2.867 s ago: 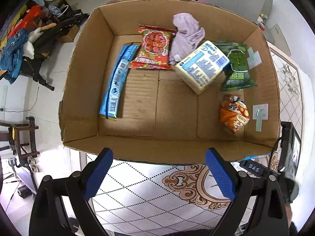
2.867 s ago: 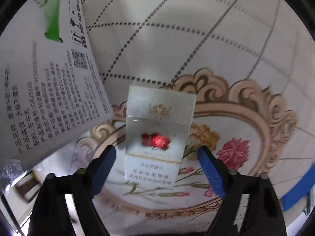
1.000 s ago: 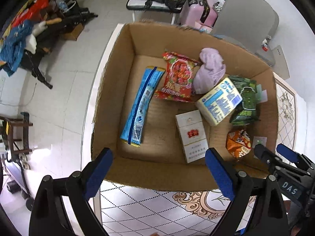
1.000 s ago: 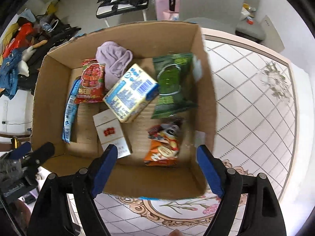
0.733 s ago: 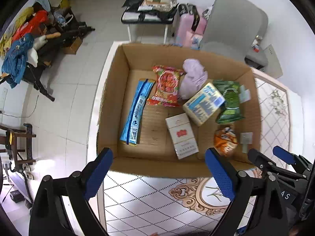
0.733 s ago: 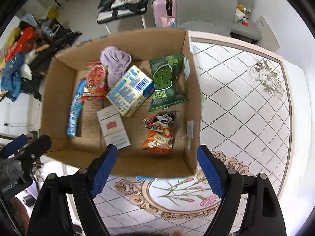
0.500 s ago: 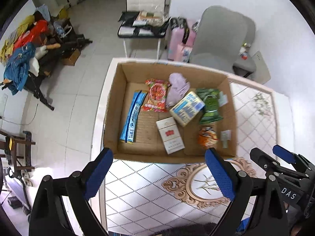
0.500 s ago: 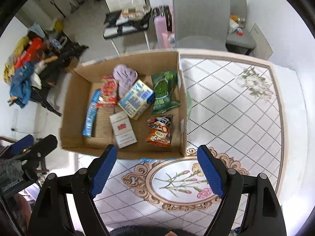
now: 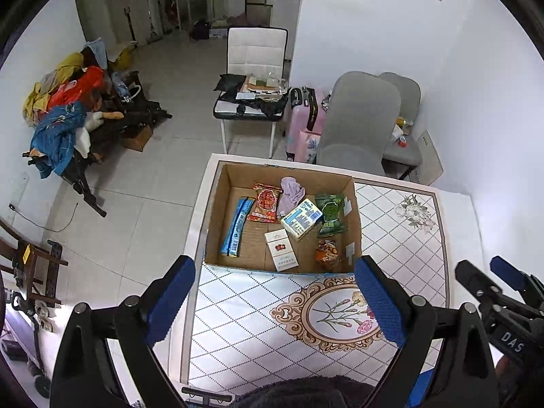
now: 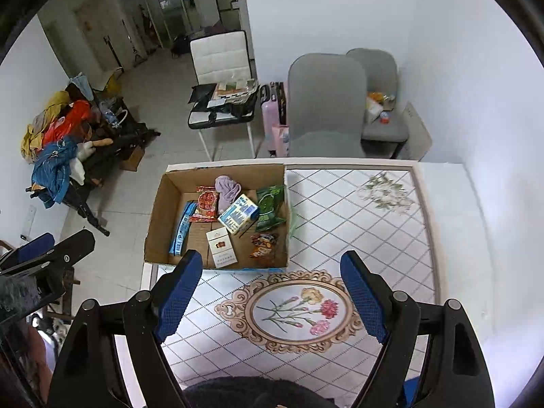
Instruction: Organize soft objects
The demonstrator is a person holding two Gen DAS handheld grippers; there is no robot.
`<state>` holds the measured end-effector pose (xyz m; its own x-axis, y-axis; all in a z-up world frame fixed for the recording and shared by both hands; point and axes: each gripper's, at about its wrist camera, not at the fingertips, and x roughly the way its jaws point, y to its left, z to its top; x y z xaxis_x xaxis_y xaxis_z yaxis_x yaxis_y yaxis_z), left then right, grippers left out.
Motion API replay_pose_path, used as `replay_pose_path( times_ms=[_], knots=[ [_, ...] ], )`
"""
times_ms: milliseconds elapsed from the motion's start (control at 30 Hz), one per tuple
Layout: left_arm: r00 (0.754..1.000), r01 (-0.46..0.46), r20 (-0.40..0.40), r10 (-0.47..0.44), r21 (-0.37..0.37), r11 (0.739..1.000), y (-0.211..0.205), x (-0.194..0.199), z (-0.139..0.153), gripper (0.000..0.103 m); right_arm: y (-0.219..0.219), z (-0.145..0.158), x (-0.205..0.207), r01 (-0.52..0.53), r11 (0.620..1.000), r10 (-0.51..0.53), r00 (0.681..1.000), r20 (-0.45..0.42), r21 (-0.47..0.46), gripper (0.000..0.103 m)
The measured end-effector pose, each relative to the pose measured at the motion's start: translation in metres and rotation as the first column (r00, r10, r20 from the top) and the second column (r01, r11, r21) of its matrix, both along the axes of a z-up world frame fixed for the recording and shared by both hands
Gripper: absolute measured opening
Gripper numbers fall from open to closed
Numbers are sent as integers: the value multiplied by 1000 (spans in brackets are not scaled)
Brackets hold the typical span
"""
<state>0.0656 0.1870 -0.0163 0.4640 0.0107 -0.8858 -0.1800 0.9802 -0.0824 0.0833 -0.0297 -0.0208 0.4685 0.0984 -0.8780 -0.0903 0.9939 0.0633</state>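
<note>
A cardboard box [image 9: 214,224] [image 10: 156,224] stands at the far left corner of the patterned table [image 9: 258,323] [image 10: 357,210]. In it lie a white cigarette pack [image 9: 280,250] [image 10: 221,247], a blue-and-white tissue pack [image 9: 302,218] [image 10: 238,218], a lilac cloth [image 9: 291,191] [image 10: 227,188], a red snack bag [image 9: 267,202], a green snack bag [image 9: 329,213], an orange snack bag [image 9: 327,254] and a long blue packet [image 9: 236,227]. My left gripper [image 9: 273,304] is open and empty, high above the table. My right gripper [image 10: 272,297] is open and empty too, high and to the right.
Grey chairs [image 9: 357,125] [image 10: 324,102] stand behind the table. A white chair with a black bag [image 9: 253,78] and a pink suitcase [image 9: 301,129] stand beyond on the tiled floor. A heap of clothes [image 9: 64,115] lies at the left wall.
The cigarette pack that lay between my right fingers on the table now lies in the box. Both grippers have risen far up and back, so the box looks small.
</note>
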Motion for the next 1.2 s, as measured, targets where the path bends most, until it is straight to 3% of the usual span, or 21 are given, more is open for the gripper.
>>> replay_pose_path(
  times_ms=[467,1200],
  knots=[
    [999,35,8,-35,67,997,-21,-24,17,96,-17,32,-24,18,999,-18,1000,16,-26,85],
    [999,41,30,-44,99,994,-28,-32,29,96,-9,47,-29,-20,997,24,999,46,-79,85]
  ],
)
